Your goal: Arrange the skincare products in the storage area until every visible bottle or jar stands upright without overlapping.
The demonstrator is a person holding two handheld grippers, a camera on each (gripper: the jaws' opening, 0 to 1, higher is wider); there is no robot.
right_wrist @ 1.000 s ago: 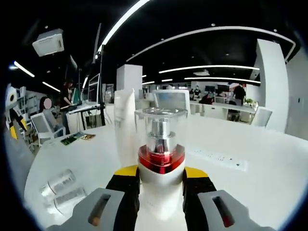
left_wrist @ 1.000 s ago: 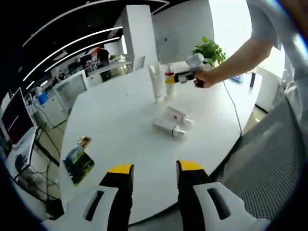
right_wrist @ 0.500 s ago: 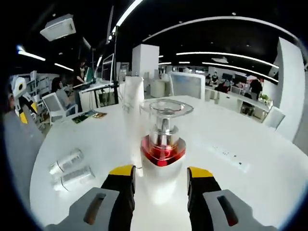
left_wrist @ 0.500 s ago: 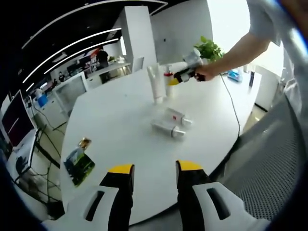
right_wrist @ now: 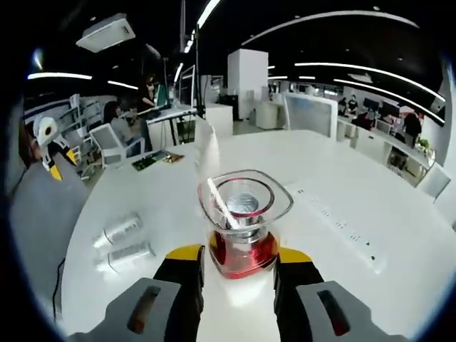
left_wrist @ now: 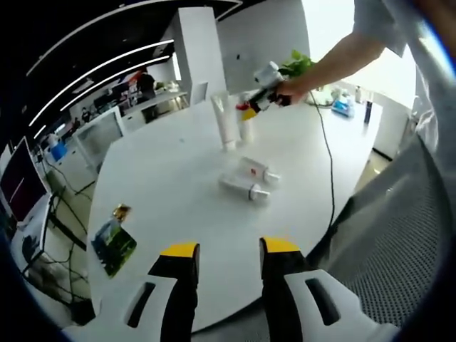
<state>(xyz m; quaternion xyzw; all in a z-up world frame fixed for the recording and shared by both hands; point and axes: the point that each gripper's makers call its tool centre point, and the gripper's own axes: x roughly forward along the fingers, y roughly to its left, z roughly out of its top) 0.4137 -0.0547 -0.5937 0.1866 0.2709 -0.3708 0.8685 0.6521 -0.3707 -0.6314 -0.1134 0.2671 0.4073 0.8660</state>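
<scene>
You have a white round table (left_wrist: 164, 178) with a green leaflet (left_wrist: 114, 241) near its edge, a black cable (left_wrist: 329, 167) trailing off it, a potted plant (left_wrist: 298, 63) beyond, a monitor (left_wrist: 17, 187), and a power strip (right_wrist: 335, 219) on the tabletop.

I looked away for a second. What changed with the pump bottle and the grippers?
The right gripper opened and lifted off the pump bottle, leaving it upright beside the white tube. The left gripper stayed open; the two lying bottles didn't move.
</scene>
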